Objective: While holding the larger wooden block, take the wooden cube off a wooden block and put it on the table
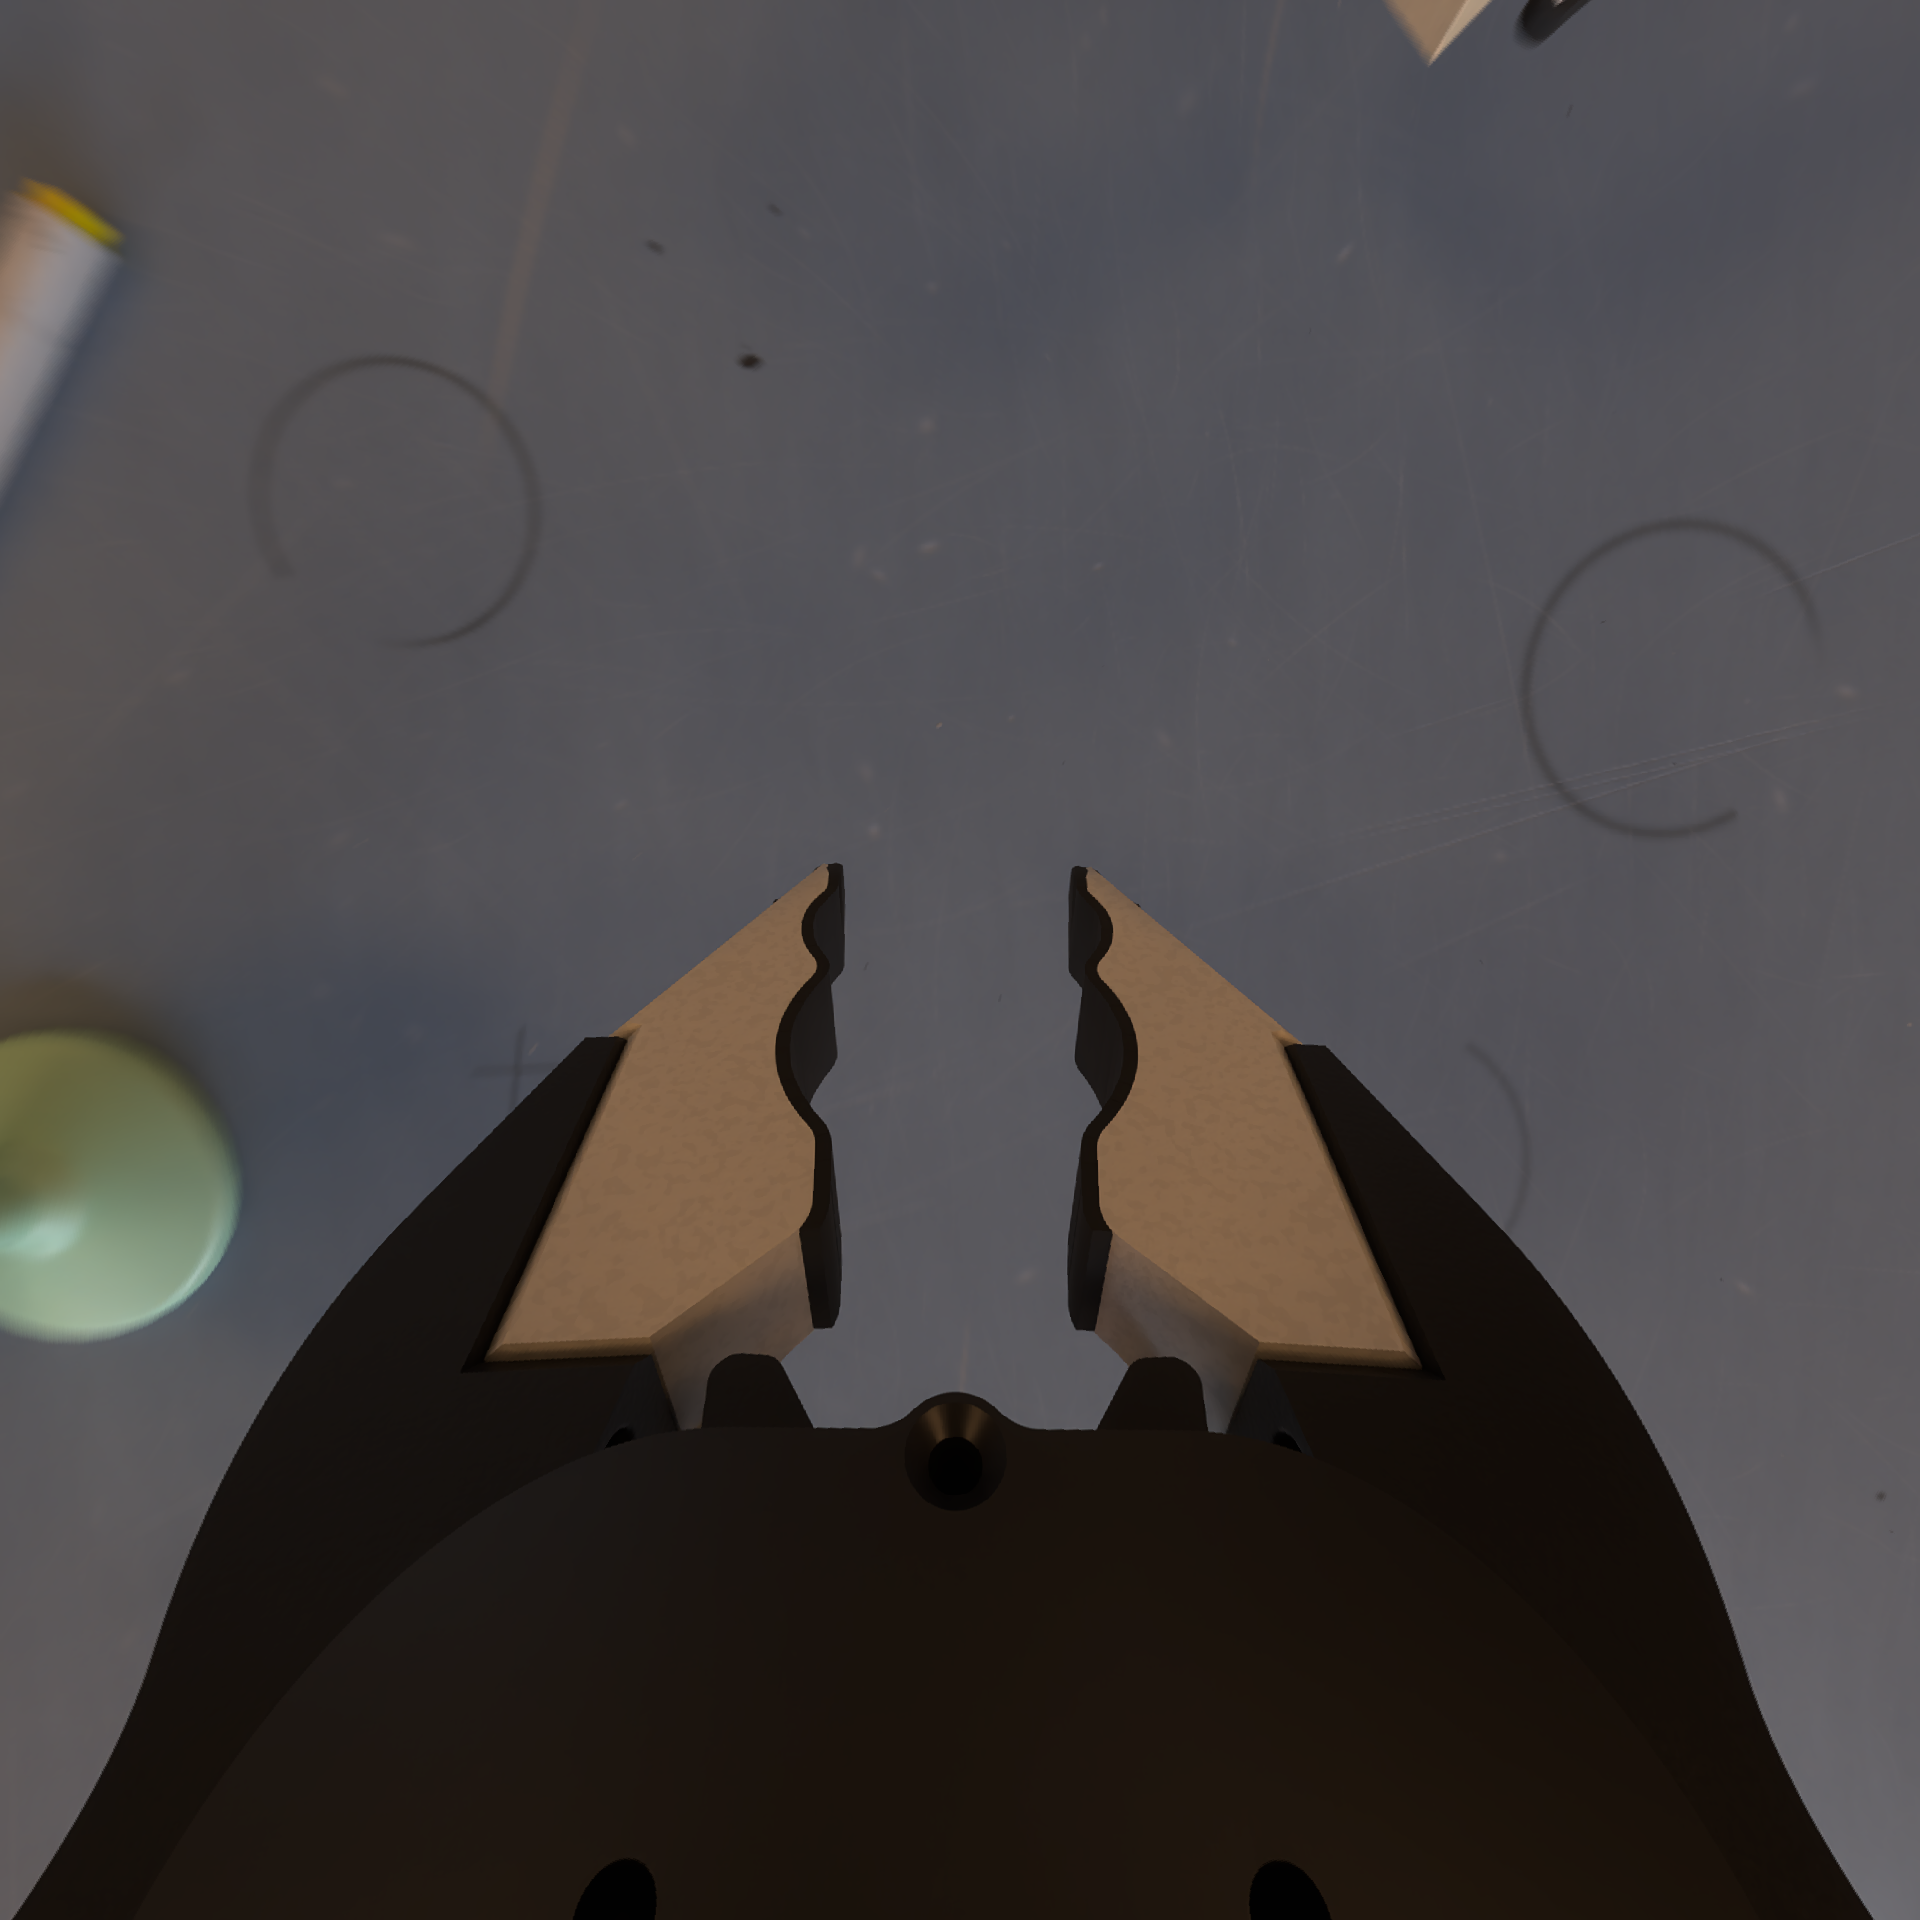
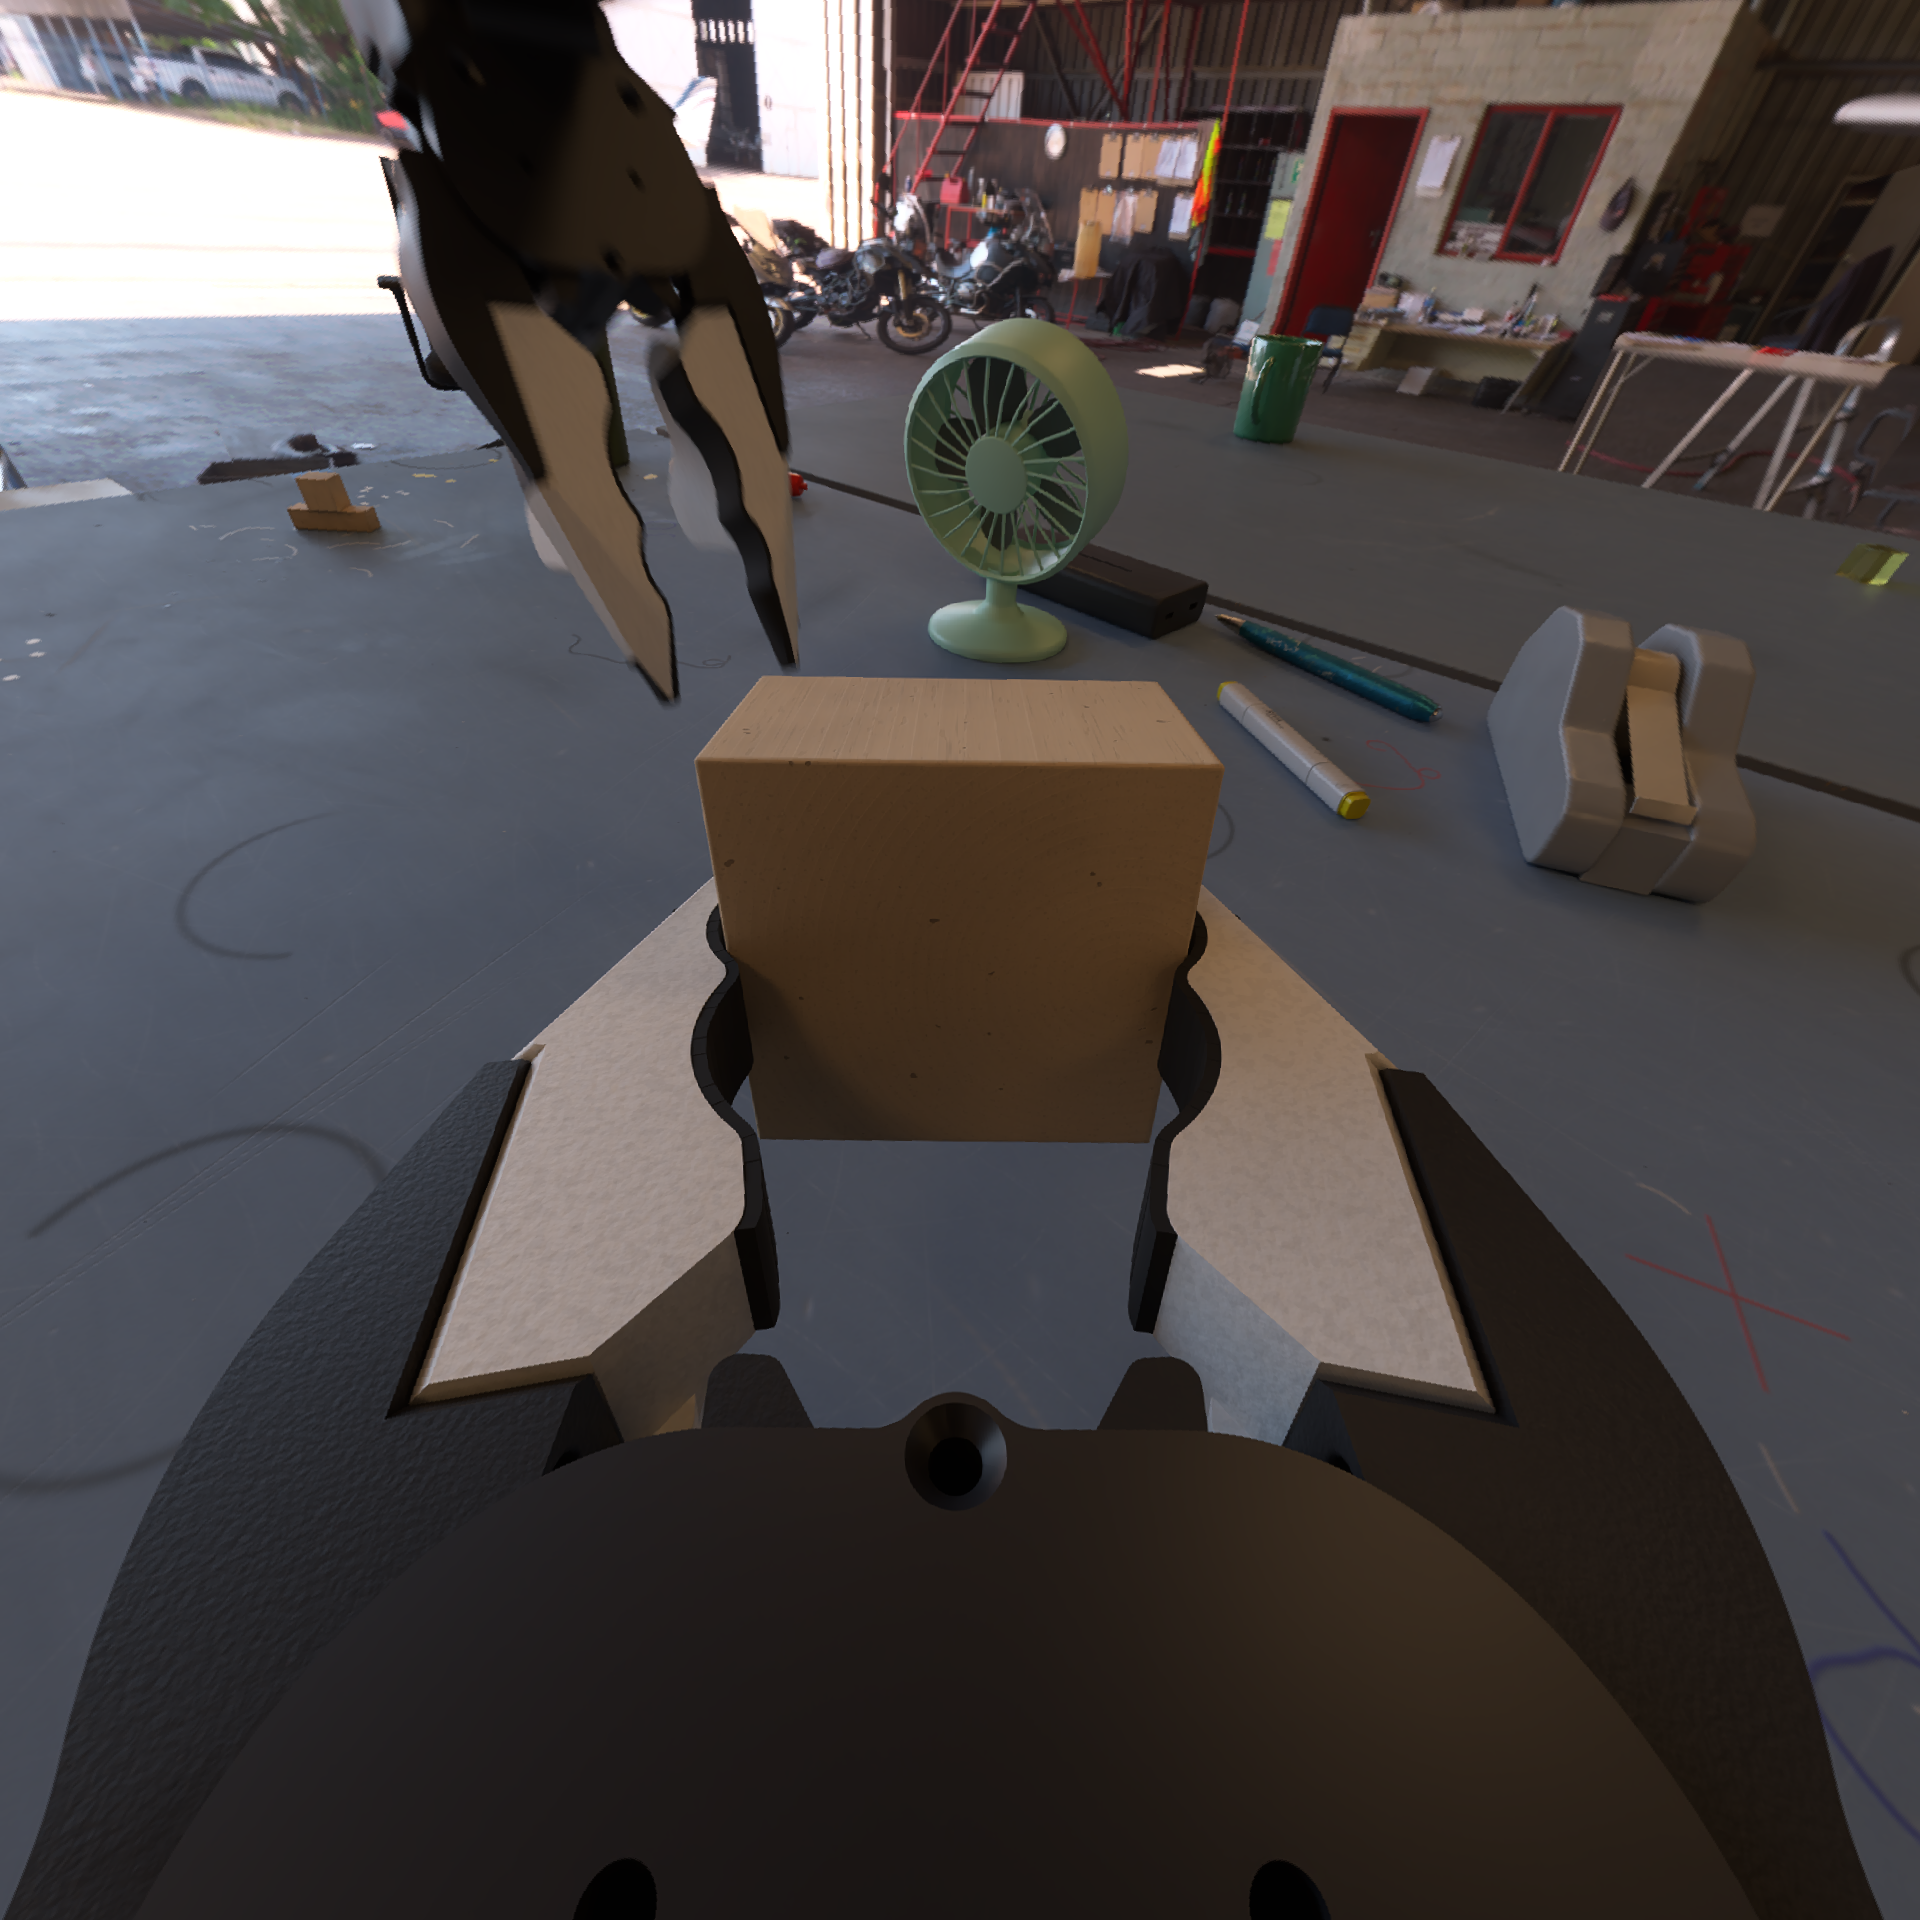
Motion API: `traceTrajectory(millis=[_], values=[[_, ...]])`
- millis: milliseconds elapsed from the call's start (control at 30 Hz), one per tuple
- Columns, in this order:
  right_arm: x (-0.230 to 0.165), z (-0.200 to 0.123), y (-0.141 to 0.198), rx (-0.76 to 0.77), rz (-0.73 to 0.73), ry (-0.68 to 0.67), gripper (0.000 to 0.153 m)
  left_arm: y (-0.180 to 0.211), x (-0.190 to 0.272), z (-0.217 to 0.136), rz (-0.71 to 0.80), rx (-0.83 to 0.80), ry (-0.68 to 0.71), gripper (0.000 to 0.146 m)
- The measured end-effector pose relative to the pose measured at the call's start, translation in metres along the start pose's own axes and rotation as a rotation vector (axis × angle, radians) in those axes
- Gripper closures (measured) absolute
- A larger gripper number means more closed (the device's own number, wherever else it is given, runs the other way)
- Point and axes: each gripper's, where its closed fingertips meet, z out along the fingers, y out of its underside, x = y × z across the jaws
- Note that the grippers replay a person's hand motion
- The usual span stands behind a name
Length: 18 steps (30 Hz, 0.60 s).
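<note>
Block clamped in right claw, base hidden; left claw apart, empty.

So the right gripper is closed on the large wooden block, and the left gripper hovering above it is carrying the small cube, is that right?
Not quite: the left gripper carries nothing. The left wrist view shows its fingers apart with only table between them. The right gripper does grip the large wooden block.

The left wrist view was dim, and the green fan and marker blurred at its left edge. In the right wrist view, glare beyond the left gripper washed out, that gripper motion-blurred, the wooden block sharp.
</note>
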Motion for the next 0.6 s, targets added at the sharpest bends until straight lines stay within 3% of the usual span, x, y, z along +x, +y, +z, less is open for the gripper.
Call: traceTrajectory(millis=[200, 367, 467, 600], values=[[-0.006, 0.003, 0.0, -0.017, -0.007, -0.018, 0.072, 0.041, -0.004, -0.125, -0.063, 0.167, -0.225, 0.1], [-0.011, 0.003, -0.005, -0.011, -0.028, -0.024, 0.072, 0.161, -0.008, -0.233, -0.277, 0.068, -0.444, 0.101], [-0.013, 0.004, -0.005, -0.007, -0.024, -0.033, 0.072, 0.249, -0.005, -0.264, -0.46, -0.04, -0.517, 0.101], [-0.012, 0.007, 0.0, -0.025, -0.026, -0.031, 0.072, 0.341, 0.009, -0.265, -0.627, -0.167, -0.492, 0.102]])
